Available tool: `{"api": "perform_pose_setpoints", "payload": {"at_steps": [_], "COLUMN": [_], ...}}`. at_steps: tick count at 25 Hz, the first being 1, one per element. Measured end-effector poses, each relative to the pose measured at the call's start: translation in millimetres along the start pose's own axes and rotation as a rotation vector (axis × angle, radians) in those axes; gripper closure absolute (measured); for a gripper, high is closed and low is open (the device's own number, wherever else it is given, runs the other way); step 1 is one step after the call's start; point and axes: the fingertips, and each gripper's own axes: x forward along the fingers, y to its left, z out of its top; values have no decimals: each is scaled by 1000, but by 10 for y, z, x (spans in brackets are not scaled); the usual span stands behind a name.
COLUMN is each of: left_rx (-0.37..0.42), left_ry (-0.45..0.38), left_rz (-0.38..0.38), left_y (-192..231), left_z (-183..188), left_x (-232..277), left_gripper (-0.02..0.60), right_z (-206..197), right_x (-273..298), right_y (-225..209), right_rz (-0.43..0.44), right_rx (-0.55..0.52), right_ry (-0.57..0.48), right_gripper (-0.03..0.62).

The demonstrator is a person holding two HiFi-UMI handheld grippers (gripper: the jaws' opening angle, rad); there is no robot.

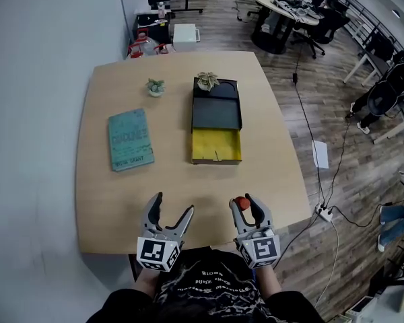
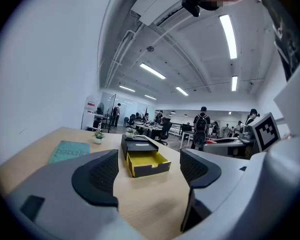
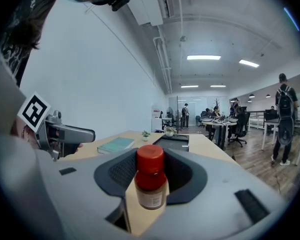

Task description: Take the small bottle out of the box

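Red-capped small bottle (image 3: 151, 183) sits upright, clamped in the right gripper (image 3: 151, 176).

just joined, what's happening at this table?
A person stands at the near edge of the table with a gripper in each hand. The right gripper is shut on the small bottle with the red cap, holding it upright and well away from the box. The left gripper is open and empty beside it. The box sits mid-table with its yellow drawer pulled out. So the bottle is out of the box and in hand.
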Motion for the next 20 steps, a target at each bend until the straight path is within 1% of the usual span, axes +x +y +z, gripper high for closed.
{"api": "perform_pose_setpoints", "payload": {"at_steps": [7, 13, 16, 20], "left_rx": [-2, 1, 5, 10], "left_ry": [18, 22, 12, 11], "left_rz": [-8, -36, -30, -25], "left_y": [-44, -137, -155, -162], "left_z": [-122, -125, -97, -100], "left_x": [-65, -81, -92, -104], "left_gripper": [186, 189, 315, 443], "right_z": [-291, -281, -221, -200], "right_x": [-153, -164, -138, -92], "right_y": [93, 111, 109, 160], "right_rz": [-12, 3, 15, 55], "right_rx": [28, 27, 22, 32], "right_ry": [43, 40, 26, 22], "right_gripper": [434, 434, 434, 434]}}
